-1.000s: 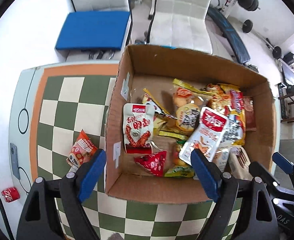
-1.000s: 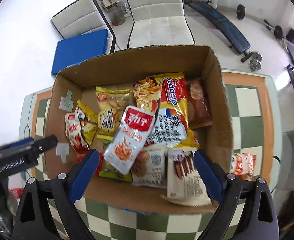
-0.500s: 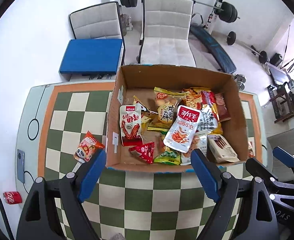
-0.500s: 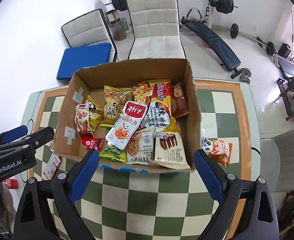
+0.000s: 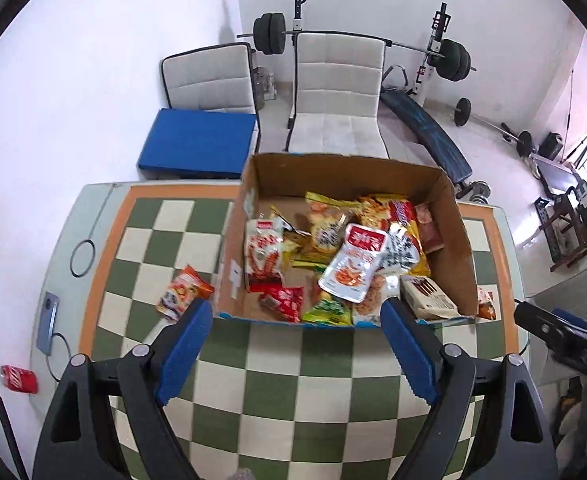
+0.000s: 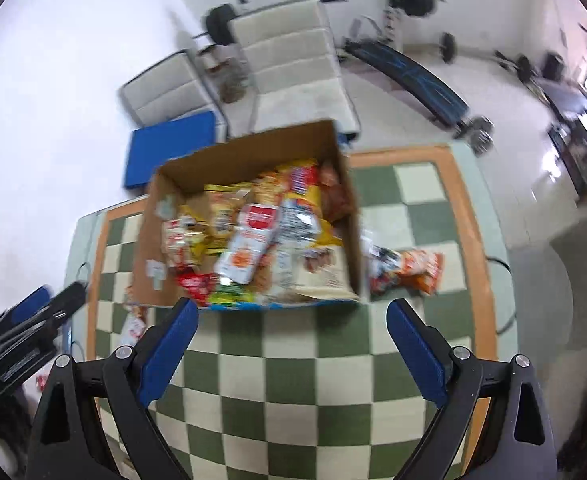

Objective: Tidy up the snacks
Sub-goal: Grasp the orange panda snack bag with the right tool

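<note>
both hand-held grippers hang open and empty over the near counter (image 5: 277,392) – left hand-held gripper (image 5: 295,344), right hand-held gripper (image 6: 293,344). the cardboard box (image 5: 253,216) is packed with snacks, but two packets lie outside: one orange packet (image 5: 183,292) just left of it, another packet (image 6: 409,268) just right. judged step – collecting strays; next, each side reaches for its nearest packet.
</note>
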A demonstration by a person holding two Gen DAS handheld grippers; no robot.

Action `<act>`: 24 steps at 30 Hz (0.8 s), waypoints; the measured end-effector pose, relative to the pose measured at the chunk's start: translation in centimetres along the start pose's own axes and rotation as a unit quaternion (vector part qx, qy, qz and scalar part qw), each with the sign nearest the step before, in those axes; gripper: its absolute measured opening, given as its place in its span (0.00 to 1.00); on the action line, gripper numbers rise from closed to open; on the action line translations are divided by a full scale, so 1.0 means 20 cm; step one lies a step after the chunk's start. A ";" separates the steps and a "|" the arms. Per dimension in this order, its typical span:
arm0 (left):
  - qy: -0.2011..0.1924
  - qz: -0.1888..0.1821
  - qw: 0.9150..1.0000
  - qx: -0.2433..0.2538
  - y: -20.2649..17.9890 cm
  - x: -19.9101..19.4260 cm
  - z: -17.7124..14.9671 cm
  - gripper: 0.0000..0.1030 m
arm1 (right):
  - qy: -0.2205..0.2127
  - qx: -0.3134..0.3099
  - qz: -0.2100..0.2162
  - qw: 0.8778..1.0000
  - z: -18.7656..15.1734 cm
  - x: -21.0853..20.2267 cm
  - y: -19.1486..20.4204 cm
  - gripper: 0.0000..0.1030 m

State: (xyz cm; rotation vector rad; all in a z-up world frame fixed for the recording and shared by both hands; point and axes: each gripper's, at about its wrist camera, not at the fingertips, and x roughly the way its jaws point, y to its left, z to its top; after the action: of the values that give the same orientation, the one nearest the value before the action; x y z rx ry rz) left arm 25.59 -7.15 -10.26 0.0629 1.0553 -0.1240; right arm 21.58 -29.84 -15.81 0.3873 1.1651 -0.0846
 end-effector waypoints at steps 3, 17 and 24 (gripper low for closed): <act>0.014 0.006 1.000 0.007 -0.06 0.10 -0.06 0.84 | 0.032 0.033 -0.024 0.999 -0.02 0.12 -0.18 0.94; 0.103 0.016 0.994 -0.008 -0.22 0.52 -0.22 0.84 | 0.131 0.368 0.066 0.918 -0.04 0.86 -0.93 0.94; 0.098 0.030 0.995 0.013 -0.27 0.57 -0.21 0.84 | 0.159 0.374 0.018 0.914 0.05 1.07 -0.95 0.50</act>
State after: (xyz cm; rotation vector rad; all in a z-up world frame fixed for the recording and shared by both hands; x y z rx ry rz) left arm 26.75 -12.84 -22.25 0.1319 1.2467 -0.0783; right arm 26.01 -45.01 -39.75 1.1336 1.4216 -0.4576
